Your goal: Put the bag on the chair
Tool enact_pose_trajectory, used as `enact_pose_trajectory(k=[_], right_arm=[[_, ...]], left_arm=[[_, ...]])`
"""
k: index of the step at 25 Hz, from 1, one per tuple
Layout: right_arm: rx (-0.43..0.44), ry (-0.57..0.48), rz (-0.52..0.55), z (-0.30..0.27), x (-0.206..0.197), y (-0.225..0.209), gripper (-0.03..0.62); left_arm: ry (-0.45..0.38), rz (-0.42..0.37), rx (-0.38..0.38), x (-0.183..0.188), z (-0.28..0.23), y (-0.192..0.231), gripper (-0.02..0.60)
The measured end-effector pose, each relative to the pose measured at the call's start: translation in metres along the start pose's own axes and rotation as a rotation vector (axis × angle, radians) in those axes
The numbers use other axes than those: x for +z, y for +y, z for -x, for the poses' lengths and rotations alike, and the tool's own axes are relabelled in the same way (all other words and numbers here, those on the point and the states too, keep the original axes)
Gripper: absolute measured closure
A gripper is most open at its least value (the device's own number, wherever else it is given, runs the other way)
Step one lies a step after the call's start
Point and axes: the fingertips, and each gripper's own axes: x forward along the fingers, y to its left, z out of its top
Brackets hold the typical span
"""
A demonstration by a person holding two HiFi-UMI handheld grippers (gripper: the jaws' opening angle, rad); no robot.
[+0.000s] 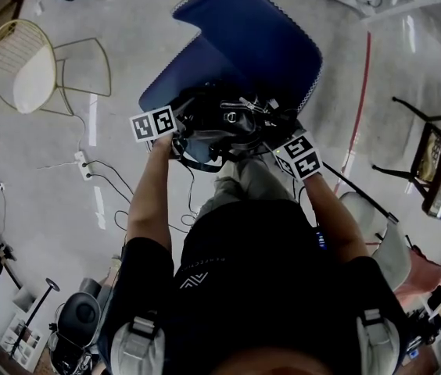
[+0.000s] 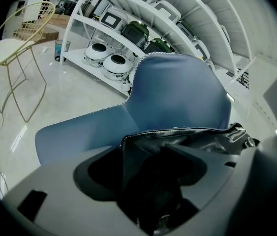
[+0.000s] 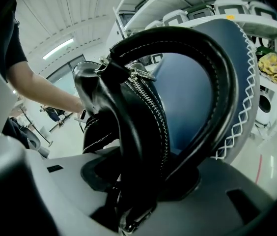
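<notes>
Both the left tongs [image 1: 172,141] and the right tongs [image 1: 281,156] are seen in the head view, holding the black bag [image 1: 224,123] over the blue chair [image 1: 259,45]. In the left gripper view the bag's rim is seemingly clamped, though it is darkly shown. In the right gripper view the handle [image 3: 217,82] is pinched. Setting-down is judged to be in hand; the bag must next be rested on the seat, then released.

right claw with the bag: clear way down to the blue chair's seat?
Probably yes. The right claw is shut on the black leather bag, held over the seat of the blue shell chair; nothing shows between them. The left claw grips the bag's other side.
</notes>
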Motion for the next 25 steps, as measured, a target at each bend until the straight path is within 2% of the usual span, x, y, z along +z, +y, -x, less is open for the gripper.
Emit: enact_pose_trajectory(k=[9, 14, 16, 18, 20, 22, 25], right_arm=[[0.003, 0.000, 0.001, -0.002, -0.003, 0.001, 0.395], [0.010, 0.009, 0.009, -0.002, -0.004, 0.002, 0.395], [0.027, 0.004, 0.012, 0.000, -0.004, 0.002, 0.395], [0.046, -0.013, 0.014, 0.000, -0.002, 0.006, 0.393], [0.045, -0.031, 0.017, -0.005, 0.008, 0.011, 0.393], [0.023, -0.030, 0.023, -0.017, 0.023, 0.016, 0.393], [0.000, -0.005, 0.033, -0.036, 0.047, 0.022, 0.386]], left_arm=[[-0.084, -0.138, 0.192, 0.011, 0.001, 0.007, 0.273], [-0.122, -0.166, 0.309, 0.013, 0.008, 0.013, 0.282], [-0.155, -0.231, 0.411, 0.022, 0.018, 0.015, 0.336], [-0.195, -0.319, 0.491, 0.035, 0.028, 0.012, 0.498], [-0.194, -0.346, 0.453, 0.043, 0.027, 0.001, 0.500], [-0.192, -0.326, 0.405, 0.047, 0.026, -0.007, 0.508], [-0.230, -0.280, 0.380, 0.055, 0.034, -0.013, 0.514]])
